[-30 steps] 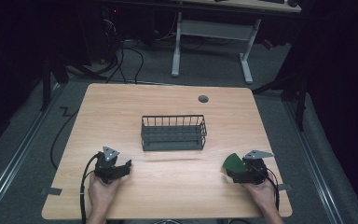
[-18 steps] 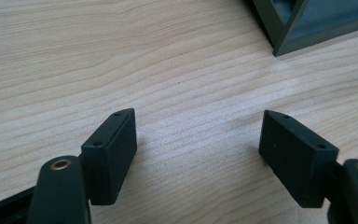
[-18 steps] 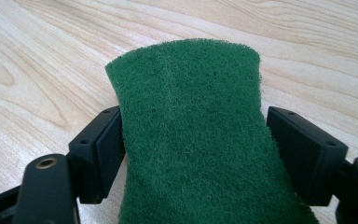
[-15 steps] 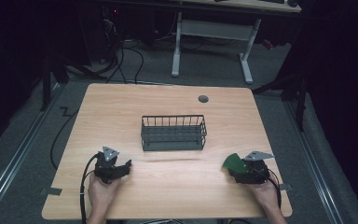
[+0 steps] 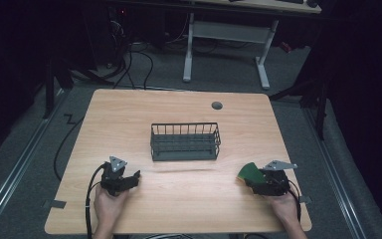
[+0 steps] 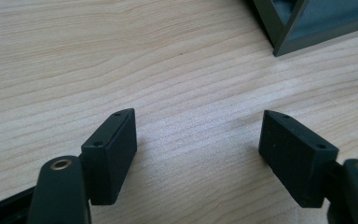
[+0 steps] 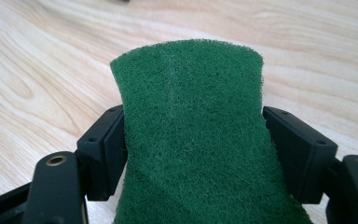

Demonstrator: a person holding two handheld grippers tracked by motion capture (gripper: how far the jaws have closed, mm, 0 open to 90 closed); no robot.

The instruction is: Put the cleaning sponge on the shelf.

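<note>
A green scouring pad [image 7: 191, 135] is squeezed between the two black jaws of my right gripper [image 5: 256, 179], bowing upward; in the high view the pad [image 5: 249, 172] pokes out toward the table's middle at the front right. My left gripper [image 5: 129, 179] rests at the front left of the wooden table [image 5: 179, 107], open, with bare wood between its fingers [image 6: 114, 149]. A dark wire basket [image 5: 185, 141] stands at the table's centre, beyond both grippers; its near corner [image 6: 303, 23] shows at the top right of the left gripper view.
A round grommet hole [image 5: 217, 105] sits near the table's far edge. Cables [image 5: 87, 199] trail off the front left. A white desk frame [image 5: 224, 35] stands on the floor behind the table.
</note>
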